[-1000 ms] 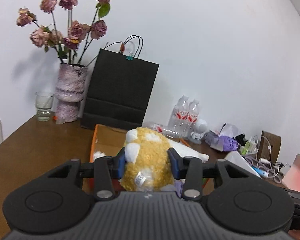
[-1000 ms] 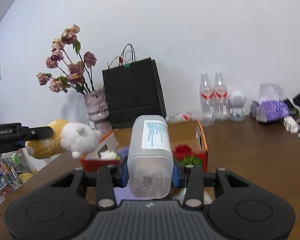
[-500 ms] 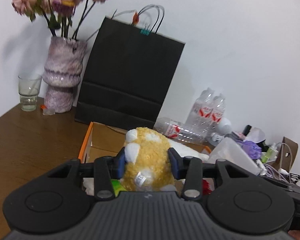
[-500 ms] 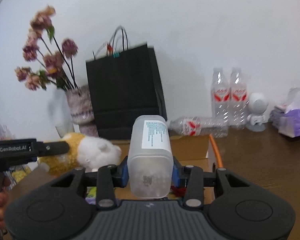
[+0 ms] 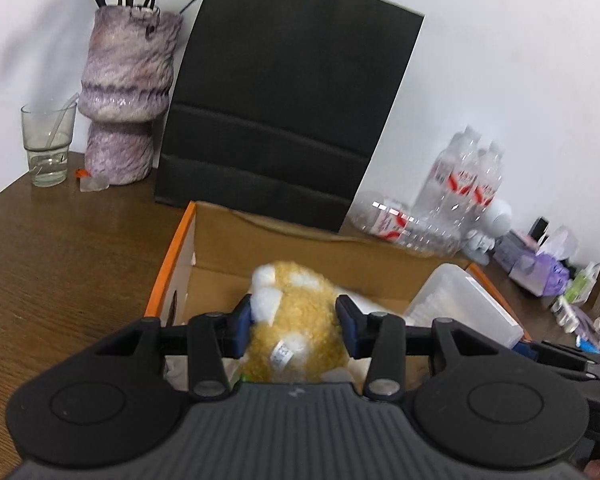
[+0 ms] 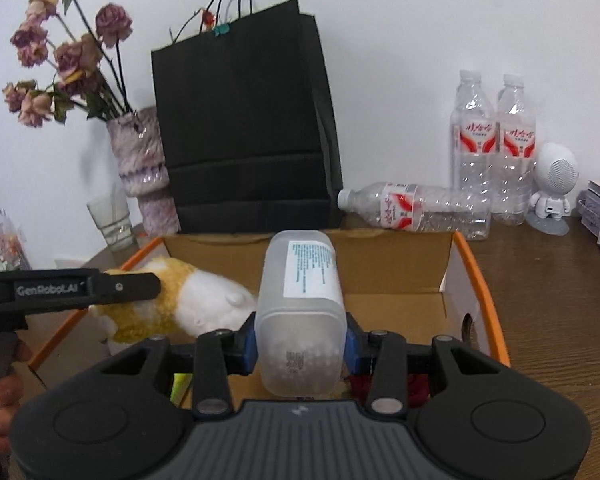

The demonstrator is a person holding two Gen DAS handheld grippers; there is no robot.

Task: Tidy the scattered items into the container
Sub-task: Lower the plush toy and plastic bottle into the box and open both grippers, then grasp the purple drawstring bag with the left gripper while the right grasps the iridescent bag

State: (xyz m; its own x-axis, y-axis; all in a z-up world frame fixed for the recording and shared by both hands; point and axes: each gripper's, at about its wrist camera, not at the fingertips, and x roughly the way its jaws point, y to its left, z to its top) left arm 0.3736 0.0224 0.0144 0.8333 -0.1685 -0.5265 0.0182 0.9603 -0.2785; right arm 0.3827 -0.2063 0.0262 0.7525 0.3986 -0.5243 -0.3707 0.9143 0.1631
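Both tools have moved over the orange-edged cardboard box, the left tool pinching the yellow-and-white plush toy, the right tool pinching the frosted plastic jar, both not yet released.

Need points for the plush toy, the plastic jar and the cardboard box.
plush toy (image 5: 296, 320): left wrist view, yellow fur of its back.
plastic jar (image 6: 302, 344): right wrist view, frosted base end.
cardboard box (image 6: 388, 268): right wrist view, inner back wall.
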